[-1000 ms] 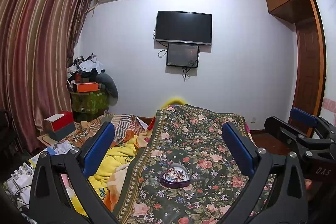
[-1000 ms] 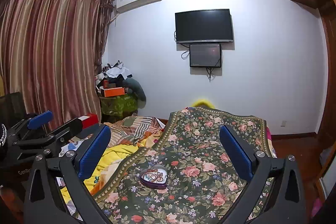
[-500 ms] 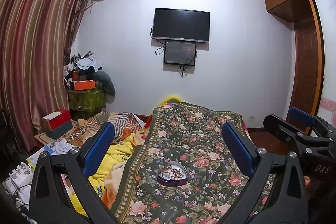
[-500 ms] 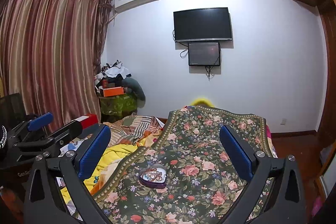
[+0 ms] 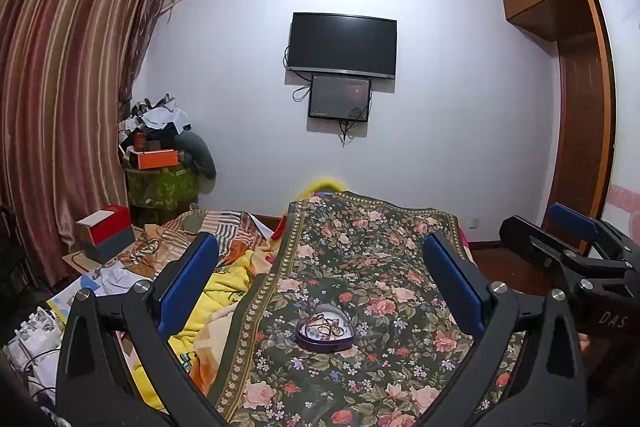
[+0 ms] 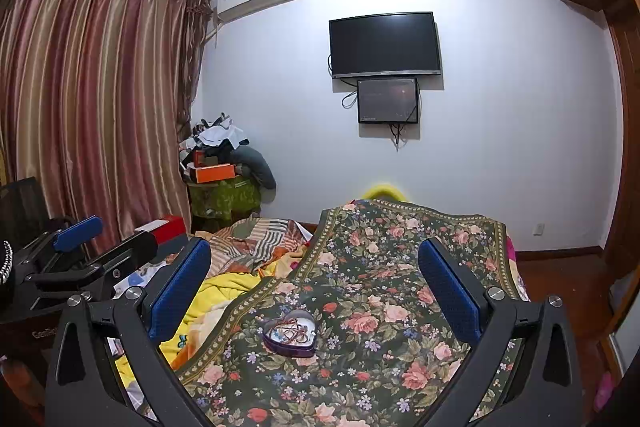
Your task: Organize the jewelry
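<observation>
- Left tool (image 5: 320,283): blue pads spread wide, nothing between them, held up over the bed and well short of the box.
- Right tool (image 6: 314,283): same, spread wide and carrying nothing, level with the left one and just beside it.
- Heart-shaped box (image 5: 325,327): lid off or none in view, sits flat on the floral blanket (image 5: 380,267), centred ahead of both tools.
- Jewelry (image 5: 324,325): a tangle of reddish chain or cord lying inside the box; can't tell how many pieces.
- That fits two stages: pieces already gathered into the box, or a tangle waiting to be sorted. Can't settle which.
- If the box gets handled: blanket is soft and uneven, so come down slowly, pin the rim with one tool, pinch with the other.
- The chain is thin, so pinch with the pad tips and lift straight to avoid snagging.
- Yellow bedding (image 5: 224,279) is bunched up left of the blanket.
</observation>
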A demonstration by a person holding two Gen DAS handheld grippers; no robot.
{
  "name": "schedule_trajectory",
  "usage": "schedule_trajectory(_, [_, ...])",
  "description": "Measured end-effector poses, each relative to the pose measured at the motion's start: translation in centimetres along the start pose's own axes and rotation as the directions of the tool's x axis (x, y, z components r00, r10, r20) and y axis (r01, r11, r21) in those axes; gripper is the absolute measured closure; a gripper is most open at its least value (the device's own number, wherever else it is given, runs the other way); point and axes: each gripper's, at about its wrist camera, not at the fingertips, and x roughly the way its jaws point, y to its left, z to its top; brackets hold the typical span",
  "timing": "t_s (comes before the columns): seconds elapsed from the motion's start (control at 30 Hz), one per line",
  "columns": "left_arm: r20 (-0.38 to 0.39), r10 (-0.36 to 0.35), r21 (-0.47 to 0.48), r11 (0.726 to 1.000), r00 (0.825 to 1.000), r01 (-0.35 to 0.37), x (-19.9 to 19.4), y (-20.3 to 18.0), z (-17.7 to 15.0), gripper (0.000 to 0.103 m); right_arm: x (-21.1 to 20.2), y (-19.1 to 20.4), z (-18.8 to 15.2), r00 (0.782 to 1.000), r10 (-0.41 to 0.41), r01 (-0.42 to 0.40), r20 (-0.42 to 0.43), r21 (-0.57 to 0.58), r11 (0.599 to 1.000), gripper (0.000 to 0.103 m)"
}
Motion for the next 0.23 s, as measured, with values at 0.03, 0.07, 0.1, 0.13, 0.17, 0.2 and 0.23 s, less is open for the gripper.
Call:
schedule_trajectory(0.03, [0.001,-0.001,0.000,1.000,1.000,0.001,-0.02,0.04,0.00,0.001,-0.05,-0.02,0.02,1.000,0.000,0.000,-0.001,0.001,1.000,0.000])
schedule_trajectory(0.07, [0.001,-0.001,0.001,1.000,1.000,0.001,-0.03,-0.03,0.02,0.001,-0.02,-0.01,0.01,1.000,0.000,0.000,0.000,0.001,1.000,0.000])
schedule_trajectory(0.1, [0.000,-0.001,0.001,1.000,1.000,0.001,-0.03,-0.03,0.00,0.001,-0.05,-0.01,0.01,1.000,0.000,0.000,0.000,0.000,1.000,0.000])
schedule_trajectory(0.13, [-0.002,-0.002,0.002,1.000,1.000,0.002,-0.01,-0.05,-0.01,0.001,-0.06,-0.02,0.02,1.000,0.000,0.000,0.001,0.000,1.000,0.000])
schedule_trajectory(0.17, [-0.003,-0.003,0.002,1.000,1.000,0.003,0.01,-0.05,-0.01,0.001,-0.04,-0.02,0.02,1.000,-0.001,0.001,0.000,-0.001,1.000,0.000])
schedule_trajectory(0.2, [-0.005,-0.004,0.003,1.000,1.000,0.004,0.02,0.00,-0.02,0.001,-0.02,-0.02,0.02,1.000,-0.001,0.001,-0.001,-0.001,1.000,0.000])
schedule_trajectory(0.23, [-0.007,-0.004,0.004,1.000,1.000,0.004,0.06,-0.02,-0.03,0.000,-0.02,-0.02,0.02,1.000,-0.001,0.001,-0.001,-0.001,1.000,0.000])
